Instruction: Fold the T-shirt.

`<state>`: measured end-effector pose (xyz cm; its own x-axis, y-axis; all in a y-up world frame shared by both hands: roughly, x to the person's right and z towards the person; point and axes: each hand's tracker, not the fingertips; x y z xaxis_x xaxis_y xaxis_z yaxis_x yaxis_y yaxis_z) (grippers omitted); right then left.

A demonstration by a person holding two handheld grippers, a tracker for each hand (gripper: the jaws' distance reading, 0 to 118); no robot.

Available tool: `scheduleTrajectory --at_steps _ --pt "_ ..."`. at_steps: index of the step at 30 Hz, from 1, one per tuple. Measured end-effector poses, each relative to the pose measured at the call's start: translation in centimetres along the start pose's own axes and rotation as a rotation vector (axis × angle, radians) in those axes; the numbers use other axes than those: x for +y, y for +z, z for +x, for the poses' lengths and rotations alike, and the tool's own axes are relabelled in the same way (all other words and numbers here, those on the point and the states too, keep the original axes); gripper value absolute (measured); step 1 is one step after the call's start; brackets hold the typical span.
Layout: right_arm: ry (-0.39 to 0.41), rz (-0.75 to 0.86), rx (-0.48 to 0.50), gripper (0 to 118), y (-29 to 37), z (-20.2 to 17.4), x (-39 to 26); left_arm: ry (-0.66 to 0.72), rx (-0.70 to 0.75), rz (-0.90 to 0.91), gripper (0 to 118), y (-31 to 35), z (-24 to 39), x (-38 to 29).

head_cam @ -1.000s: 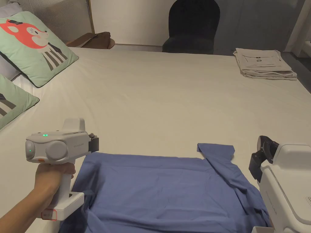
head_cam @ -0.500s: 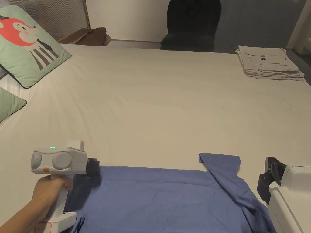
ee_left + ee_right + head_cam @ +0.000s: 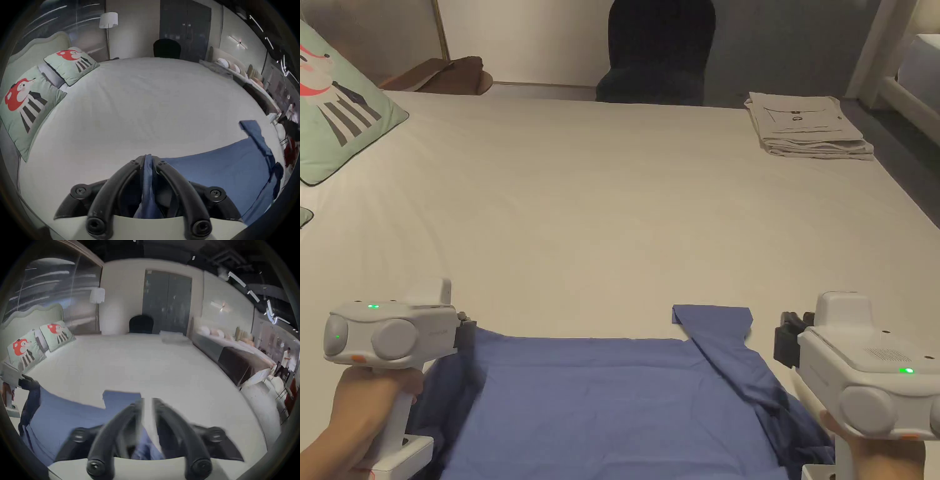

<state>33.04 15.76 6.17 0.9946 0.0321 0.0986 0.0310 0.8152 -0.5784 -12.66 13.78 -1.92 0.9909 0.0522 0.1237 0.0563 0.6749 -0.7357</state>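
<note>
Since a second ago: my right gripper has risen level beside the T-shirt; my left gripper sits lower at its far-left corner.

Bed: cream, bearing all items. T-shirt: blue, spread flat at near edge, one sleeve folded inward. Left fingers: pinching blue fabric. Right fingers: slightly parted, gripping nothing. Folded pale clothes: far right corner.
</note>
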Motion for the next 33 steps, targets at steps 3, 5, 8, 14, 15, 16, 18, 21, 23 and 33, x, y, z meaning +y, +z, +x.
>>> scheduleTrajectory --at_steps 3,5,8,14,15,16,18,21,23,33 --pt "-0.054 -0.138 0.068 99 -4.1 0.5 0.0 -0.002 -0.020 0.020 4 1.0 0.0 0.1" --pt "-0.102 -0.179 0.068 105 -6.1 0.6 -0.2 0.008 -0.036 0.029 4 1.6 -0.1 0.1" --pt "-0.081 -0.211 0.061 104 -8.2 -0.1 -0.3 0.013 -0.048 0.034 4 1.8 -0.2 0.1" --pt "-0.068 -0.240 0.080 95 -10.0 -1.4 -0.8 0.017 -0.056 0.035 4 1.7 -0.4 0.1" --pt "-0.070 -0.238 0.082 73 -10.2 -1.4 -1.0 0.018 -0.055 0.036 4 1.7 -0.4 0.1" --pt "-0.071 -0.243 0.079 48 -10.3 -1.5 -1.1 0.018 -0.054 0.037 4 1.6 -0.5 0.1" --pt "-0.069 -0.255 0.098 5 -10.5 -1.4 -1.4 0.020 -0.054 0.037 4 1.6 -0.5 0.0" --pt "-0.045 -0.219 0.082 3 -9.6 -1.5 -1.6 0.026 -0.051 0.037 4 1.5 -0.7 -0.2" --pt "-0.038 -0.186 0.073 3 -8.6 -1.3 -1.3 0.033 -0.047 0.039 4 1.5 -0.8 -0.4" --pt "-0.039 0.020 0.153 3 1.9 1.0 1.0 0.094 -0.025 0.094 4 5.5 -2.1 -1.6"
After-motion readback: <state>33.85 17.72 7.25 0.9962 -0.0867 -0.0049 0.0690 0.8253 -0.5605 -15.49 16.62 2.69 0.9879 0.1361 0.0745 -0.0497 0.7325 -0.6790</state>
